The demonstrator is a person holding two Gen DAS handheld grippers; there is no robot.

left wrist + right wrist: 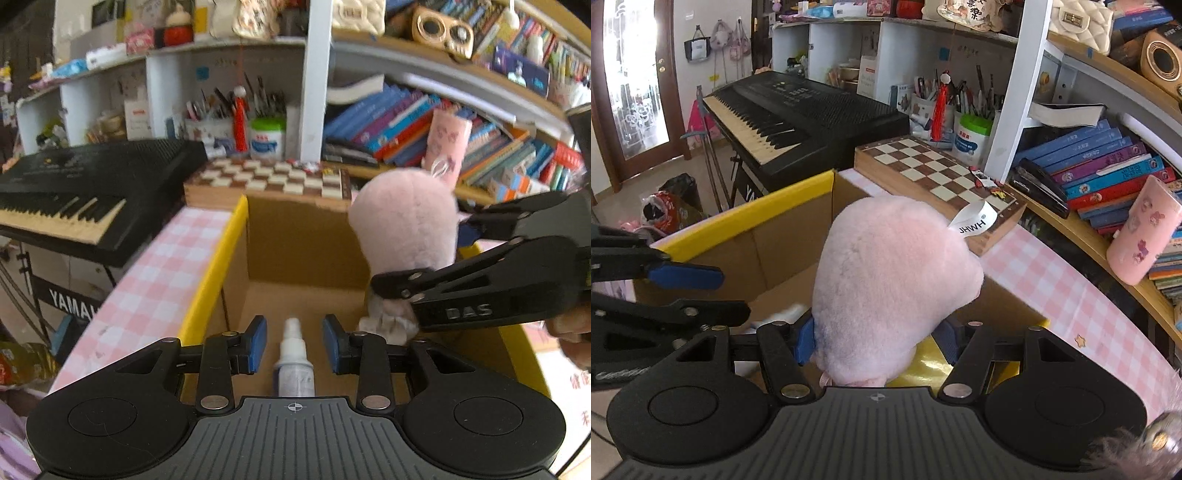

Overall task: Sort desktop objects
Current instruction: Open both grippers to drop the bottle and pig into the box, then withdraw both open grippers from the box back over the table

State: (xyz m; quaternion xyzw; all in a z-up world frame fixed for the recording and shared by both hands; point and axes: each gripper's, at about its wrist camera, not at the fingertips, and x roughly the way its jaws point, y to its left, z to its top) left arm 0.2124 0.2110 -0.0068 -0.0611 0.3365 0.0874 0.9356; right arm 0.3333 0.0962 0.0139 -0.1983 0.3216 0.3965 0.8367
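Over the cardboard box, the right gripper clamps a pink plush toy; the left gripper jaws stand apart around a spray bottle, not touching.

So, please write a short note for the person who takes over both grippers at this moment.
Left gripper: open, its pads stand clear of the small spray bottle over the cardboard box.
Right gripper: shut on the pink plush toy, held above the box.
Done: both things brought to the box.
Left: set the plush in; whether the bottle already rests inside is unclear.
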